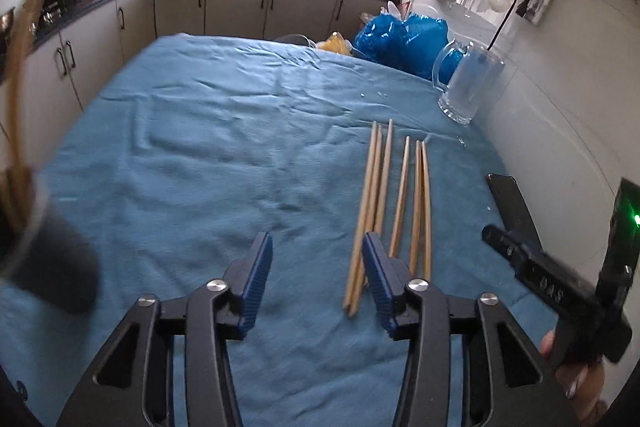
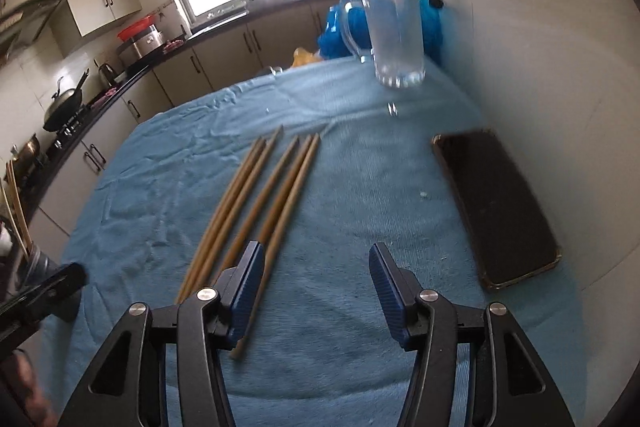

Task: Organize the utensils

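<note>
Several wooden chopsticks lie side by side on the blue tablecloth. My left gripper hovers low over the cloth, open and empty, with its right finger over the near ends of the left-hand chopsticks. In the right wrist view the same chopsticks run up and left from my right gripper, which is open and empty; its left finger covers their near ends. A blurred dark cup holding more chopsticks is at the far left. The right gripper also shows at the lower right of the left wrist view.
A clear glass mug stands at the back right near the wall, also seen as mug. A black phone lies along the wall. Blue plastic bags sit behind the table. Kitchen counters and cabinets ring the room.
</note>
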`<state>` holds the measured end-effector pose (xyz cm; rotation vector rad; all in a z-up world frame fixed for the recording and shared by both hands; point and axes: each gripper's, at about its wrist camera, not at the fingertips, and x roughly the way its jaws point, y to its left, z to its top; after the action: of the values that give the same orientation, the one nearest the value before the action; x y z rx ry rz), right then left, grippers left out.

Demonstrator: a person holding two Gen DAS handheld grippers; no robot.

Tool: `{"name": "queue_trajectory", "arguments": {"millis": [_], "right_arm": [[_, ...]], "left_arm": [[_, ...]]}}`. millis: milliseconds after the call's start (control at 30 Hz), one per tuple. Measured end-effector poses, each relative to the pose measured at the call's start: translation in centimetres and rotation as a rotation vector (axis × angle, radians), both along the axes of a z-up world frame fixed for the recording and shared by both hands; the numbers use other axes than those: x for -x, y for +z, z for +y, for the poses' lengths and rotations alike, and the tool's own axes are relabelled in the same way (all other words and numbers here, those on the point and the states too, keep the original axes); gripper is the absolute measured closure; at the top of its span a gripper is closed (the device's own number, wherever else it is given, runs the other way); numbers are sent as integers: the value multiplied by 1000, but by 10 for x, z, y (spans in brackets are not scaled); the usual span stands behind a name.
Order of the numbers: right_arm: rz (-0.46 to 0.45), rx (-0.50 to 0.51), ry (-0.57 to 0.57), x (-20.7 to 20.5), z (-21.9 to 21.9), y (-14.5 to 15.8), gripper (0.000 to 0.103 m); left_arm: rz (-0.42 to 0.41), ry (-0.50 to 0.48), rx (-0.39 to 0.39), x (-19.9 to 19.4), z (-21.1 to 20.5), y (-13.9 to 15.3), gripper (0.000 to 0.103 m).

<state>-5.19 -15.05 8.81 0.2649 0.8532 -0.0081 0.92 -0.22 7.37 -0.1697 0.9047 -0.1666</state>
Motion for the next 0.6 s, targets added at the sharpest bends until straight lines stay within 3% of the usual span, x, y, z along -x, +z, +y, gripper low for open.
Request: {"name": "queue_trajectory", "arguments": {"millis": [100, 300, 367, 467, 600], "right_arm": [[28, -54, 45, -11, -4, -10, 59], [64, -113, 103, -33, 1, -28, 60], [71, -113, 110, -38, 3, -32, 60], [76, -115, 119, -45, 5, -36, 60], [85, -108, 127, -53, 7, -41, 60]], "left_arm": [[29, -14, 13, -23, -17, -16, 67], [89, -64, -14, -63, -41, -48, 79], [106, -80, -24, -70, -45, -55, 88], [109, -79, -31, -79, -47, -62, 98], [100, -81, -31, -84, -43, -63, 103]]}}
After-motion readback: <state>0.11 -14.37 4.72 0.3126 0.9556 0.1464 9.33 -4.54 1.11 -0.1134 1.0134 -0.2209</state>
